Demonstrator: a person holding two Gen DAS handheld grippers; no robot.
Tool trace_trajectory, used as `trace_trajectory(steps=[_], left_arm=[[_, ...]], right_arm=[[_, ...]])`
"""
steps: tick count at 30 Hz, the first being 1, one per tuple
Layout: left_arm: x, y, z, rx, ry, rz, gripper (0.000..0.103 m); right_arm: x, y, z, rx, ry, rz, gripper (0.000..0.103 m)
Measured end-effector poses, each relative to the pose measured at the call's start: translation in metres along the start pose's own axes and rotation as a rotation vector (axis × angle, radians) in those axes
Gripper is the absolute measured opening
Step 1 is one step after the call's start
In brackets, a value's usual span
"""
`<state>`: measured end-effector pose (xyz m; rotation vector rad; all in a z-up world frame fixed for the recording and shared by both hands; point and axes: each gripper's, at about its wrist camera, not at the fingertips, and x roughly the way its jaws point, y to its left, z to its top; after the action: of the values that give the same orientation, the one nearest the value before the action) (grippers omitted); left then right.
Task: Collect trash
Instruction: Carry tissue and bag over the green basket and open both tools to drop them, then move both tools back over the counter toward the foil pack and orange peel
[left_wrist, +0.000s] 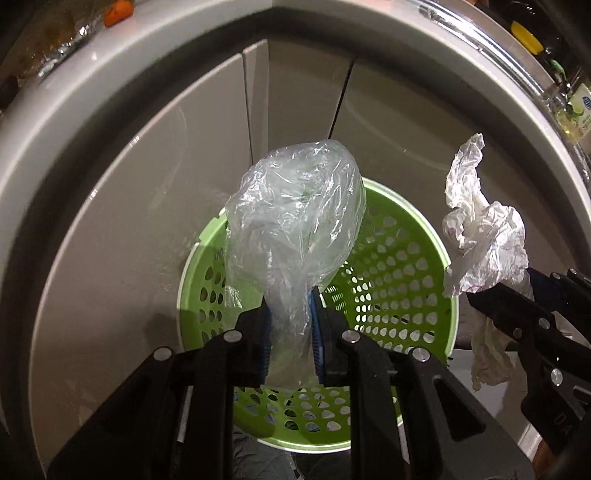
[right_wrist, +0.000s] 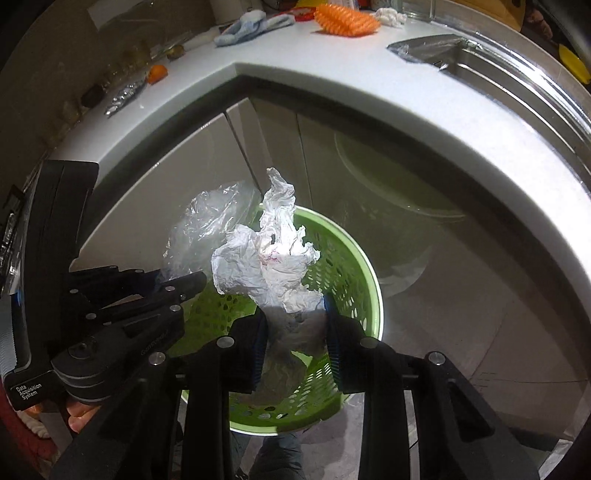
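Observation:
In the left wrist view, my left gripper (left_wrist: 291, 301) is shut on the neck of a crumpled clear plastic bag (left_wrist: 291, 206), which hangs over a green perforated basket (left_wrist: 406, 258) on the floor. To the right, my right gripper (left_wrist: 498, 286) grips a crumpled white paper (left_wrist: 484, 240) beside the basket's rim. In the right wrist view, the right gripper (right_wrist: 295, 310) is shut on that white paper (right_wrist: 266, 258) directly above the green basket (right_wrist: 354, 273). The left gripper (right_wrist: 177, 278) with the clear bag (right_wrist: 207, 221) is at the left.
A white corner countertop (right_wrist: 332, 85) overhangs grey cabinet doors (left_wrist: 147, 221) behind the basket. On it lie an orange brush (right_wrist: 345, 20), a blue cloth (right_wrist: 247, 26), foil (right_wrist: 122, 98) and a white wad (right_wrist: 389, 15). A steel sink (right_wrist: 498, 66) is at the right.

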<state>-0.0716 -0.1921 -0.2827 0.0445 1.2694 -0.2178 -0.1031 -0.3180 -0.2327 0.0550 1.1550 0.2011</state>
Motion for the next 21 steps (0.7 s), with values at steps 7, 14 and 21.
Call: trace_trajectory(steps=[7, 14, 21], left_arm=[[0.039, 0.005, -0.011, -0.007, 0.057, 0.032, 0.036], [0.033, 0.009, -0.015, -0.019, 0.041, 0.043, 0.058], [0.011, 0.006, -0.011, -0.014, 0.006, 0.044, 0.062]], right_arm=[[0.046, 0.0, -0.007, -0.028, 0.085, 0.006, 0.037], [0.045, 0.001, -0.008, -0.031, 0.086, -0.021, 0.055], [0.032, -0.003, -0.002, -0.015, 0.053, -0.034, 0.06]])
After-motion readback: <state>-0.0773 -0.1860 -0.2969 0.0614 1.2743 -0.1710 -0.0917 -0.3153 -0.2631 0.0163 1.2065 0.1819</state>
